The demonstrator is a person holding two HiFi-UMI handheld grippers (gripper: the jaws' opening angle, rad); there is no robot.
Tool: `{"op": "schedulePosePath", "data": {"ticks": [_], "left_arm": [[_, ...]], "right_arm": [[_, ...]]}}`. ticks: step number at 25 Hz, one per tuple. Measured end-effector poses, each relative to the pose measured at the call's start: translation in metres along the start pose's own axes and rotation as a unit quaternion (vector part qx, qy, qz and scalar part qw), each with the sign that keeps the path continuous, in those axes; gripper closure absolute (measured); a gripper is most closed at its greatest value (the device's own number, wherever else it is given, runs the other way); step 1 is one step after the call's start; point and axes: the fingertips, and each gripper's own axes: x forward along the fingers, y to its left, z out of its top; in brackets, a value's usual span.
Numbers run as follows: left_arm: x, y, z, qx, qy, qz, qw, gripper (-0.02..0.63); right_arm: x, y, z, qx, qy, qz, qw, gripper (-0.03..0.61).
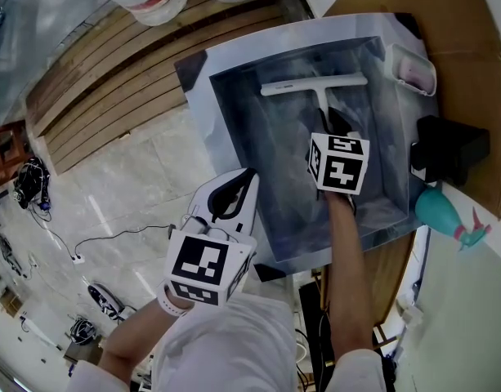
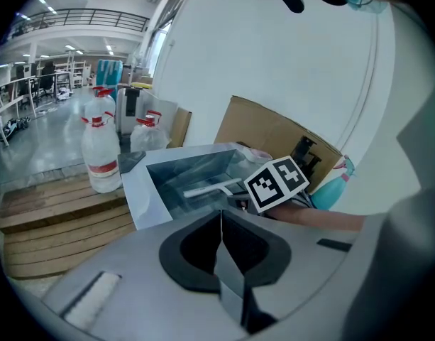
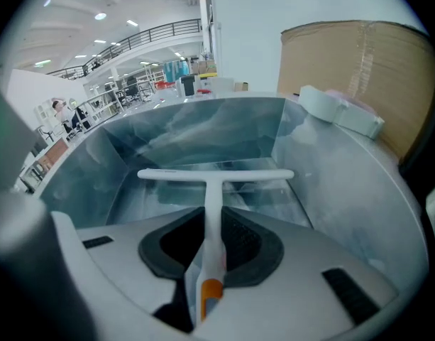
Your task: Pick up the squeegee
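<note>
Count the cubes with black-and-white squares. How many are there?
2. One cube sits on the left gripper, outside the metal basin. The other cube sits on the right gripper, inside the basin, shut on the squeegee. None seem hidden.

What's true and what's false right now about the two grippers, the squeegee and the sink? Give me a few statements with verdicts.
1. The right gripper is shut on the handle of the squeegee. True.
2. The squeegee is outside the sink. False: it is inside the sink, with its blade toward the far wall.
3. The left gripper is shut with nothing between its jaws. True.
4. The left gripper is down in the sink beside the right one. False: it is outside the sink, off its near left corner.
5. A teal spray bottle is to the right of the sink. True.
</note>
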Motion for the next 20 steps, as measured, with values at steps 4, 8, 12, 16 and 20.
{"op": "schedulePosePath", "data": {"ticks": [4,8,12,16,20], "left_arm": [[-0.011,-0.004,0.005,0.006,-0.007,0.001,1.0000,0.603],[-0.026,-0.011,0.011,0.013,-0.015,0.000,0.9998,0.603],[-0.045,-0.016,0.016,0.019,-0.022,0.004,0.9996,0.603],[-0.067,-0.026,0.021,0.025,-0.033,0.005,0.9991,0.603],[-0.090,-0.038,0.031,0.035,-0.050,0.002,0.9981,0.603]], "right_arm": [[-0.026,0.015,0.010,0.004,-0.021,0.012,1.000,0.515],[-0.061,0.028,0.026,0.006,-0.051,0.027,0.998,0.515],[-0.108,0.040,0.045,-0.003,-0.087,0.028,0.996,0.514],[-0.161,0.052,0.060,-0.008,-0.120,0.031,0.992,0.514],[-0.213,0.060,0.069,-0.011,-0.152,0.028,0.988,0.514]]}}
